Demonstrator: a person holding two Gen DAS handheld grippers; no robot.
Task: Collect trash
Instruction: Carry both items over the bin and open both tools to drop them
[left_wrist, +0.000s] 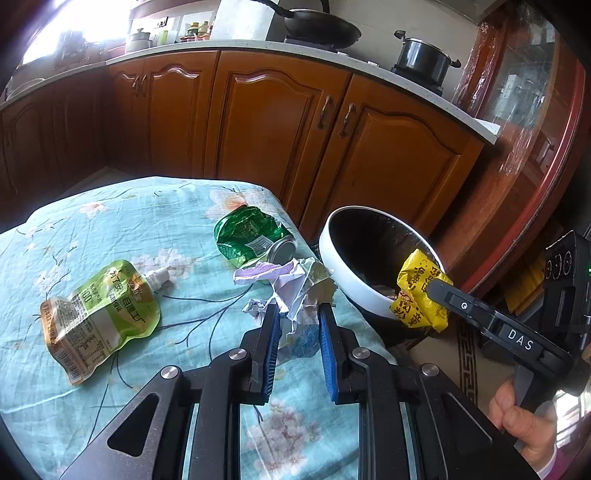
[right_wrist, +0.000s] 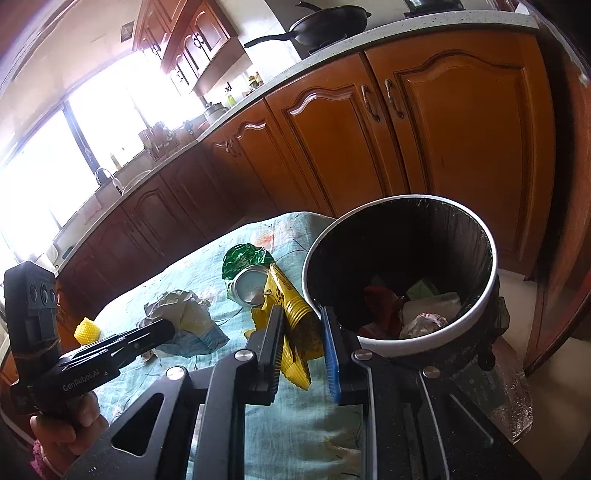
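Observation:
My left gripper (left_wrist: 295, 314) is shut on a crumpled white paper wad (left_wrist: 295, 288) at the table's right edge. It also shows in the right wrist view (right_wrist: 181, 310). My right gripper (right_wrist: 301, 321) is shut on a yellow snack wrapper (right_wrist: 295, 314) and holds it beside the rim of the white trash bin (right_wrist: 388, 347); in the left wrist view the wrapper (left_wrist: 421, 291) hangs over the bin's rim (left_wrist: 351, 284). A crushed green can (left_wrist: 251, 236) and a green drink pouch (left_wrist: 99, 317) lie on the floral tablecloth (left_wrist: 110, 229).
The bin holds red and white scraps (right_wrist: 406, 314) in a black liner. Wooden kitchen cabinets (left_wrist: 258, 122) stand behind the table, with a wok (left_wrist: 321, 26) and a pot (left_wrist: 424, 59) on the counter. A glass-door cabinet (left_wrist: 524, 110) stands at the right.

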